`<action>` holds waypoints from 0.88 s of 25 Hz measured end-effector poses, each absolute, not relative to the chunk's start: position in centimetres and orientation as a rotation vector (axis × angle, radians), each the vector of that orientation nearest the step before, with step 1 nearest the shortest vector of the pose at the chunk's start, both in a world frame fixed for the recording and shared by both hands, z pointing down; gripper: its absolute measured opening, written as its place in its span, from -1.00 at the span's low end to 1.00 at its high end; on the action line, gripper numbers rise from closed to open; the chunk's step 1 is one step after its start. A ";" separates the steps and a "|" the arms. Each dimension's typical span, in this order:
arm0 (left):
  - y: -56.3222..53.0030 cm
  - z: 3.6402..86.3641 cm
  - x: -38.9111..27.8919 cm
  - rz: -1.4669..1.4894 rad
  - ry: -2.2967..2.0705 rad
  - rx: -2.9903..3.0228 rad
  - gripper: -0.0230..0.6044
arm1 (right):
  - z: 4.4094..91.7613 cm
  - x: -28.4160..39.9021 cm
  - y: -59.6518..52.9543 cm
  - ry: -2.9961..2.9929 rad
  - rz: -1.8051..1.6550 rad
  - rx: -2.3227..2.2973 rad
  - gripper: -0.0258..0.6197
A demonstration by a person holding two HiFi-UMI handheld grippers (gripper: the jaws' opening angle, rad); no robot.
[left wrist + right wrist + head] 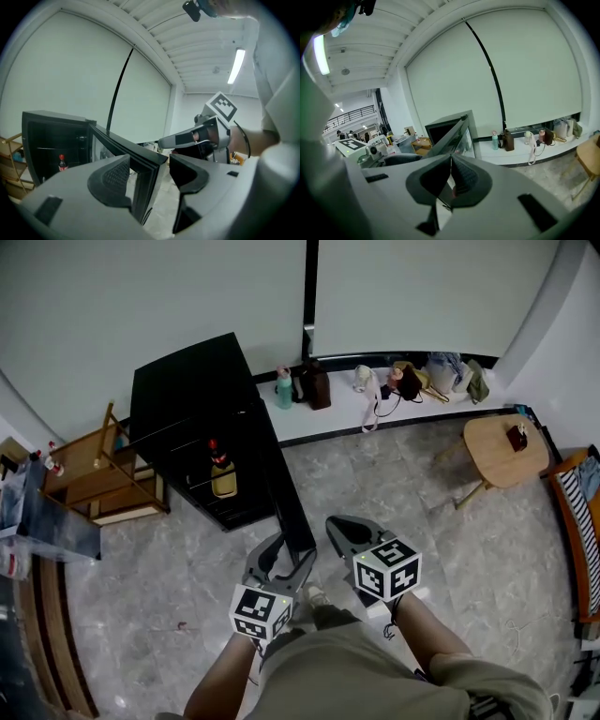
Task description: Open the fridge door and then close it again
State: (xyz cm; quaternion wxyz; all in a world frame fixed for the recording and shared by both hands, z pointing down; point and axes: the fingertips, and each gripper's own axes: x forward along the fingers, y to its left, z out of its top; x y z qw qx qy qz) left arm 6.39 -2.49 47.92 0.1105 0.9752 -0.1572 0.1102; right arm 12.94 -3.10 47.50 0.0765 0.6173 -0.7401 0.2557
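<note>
The fridge (187,399) stands against the wall with its door (286,493) swung wide, so the opening half looks done and closing is in hand. The left tool (289,555) is open, its jaws straddling the door's free edge without clamping it. The right tool (337,524) is closed and empty. The next move likely calls for pushing the door back to the cabinet. One bottle (222,476) stands on a shelf inside.

Bright, even indoor light; ceiling strip lamp (238,65) glaring; strong fisheye bending, dark corners in gripper views
</note>
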 end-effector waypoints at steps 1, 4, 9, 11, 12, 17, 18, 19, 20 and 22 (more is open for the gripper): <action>-2.2 48.0 7.0 0.325 -0.444 2.867 -0.09 | 47.6 13.5 -2.8 -2.209 0.767 1.866 -0.93; -1.6 48.1 8.9 0.333 -0.385 2.879 -0.10 | 47.5 15.4 -2.3 -2.179 0.773 1.919 -0.93; -1.0 48.2 12.0 0.348 -0.295 2.891 -0.10 | 47.4 18.6 -1.1 -2.128 0.769 2.003 -0.93; -0.7 48.3 13.3 0.358 -0.265 2.898 -0.10 | 47.4 20.1 -0.5 -2.105 0.771 2.036 -0.93; -0.6 48.3 14.1 0.362 -0.251 2.900 -0.10 | 47.3 20.9 -0.2 -2.093 0.772 2.052 -0.93; 0.1 48.1 17.5 0.373 -0.199 2.910 -0.10 | 47.1 24.7 1.3 -2.039 0.779 2.124 -0.93; 0.2 48.2 18.1 0.374 -0.189 2.913 -0.10 | 47.2 25.3 1.6 -2.029 0.779 2.136 -0.93; 0.3 48.2 18.7 0.376 -0.179 2.915 -0.10 | 47.2 25.8 1.8 -2.020 0.780 2.147 -0.93; 0.3 48.2 19.2 0.376 -0.169 2.916 -0.10 | 47.2 26.3 2.0 -2.012 0.780 2.157 -0.93; 0.2 48.1 20.3 0.373 -0.155 2.918 -0.10 | 47.1 27.4 2.2 -1.998 0.777 2.177 -0.93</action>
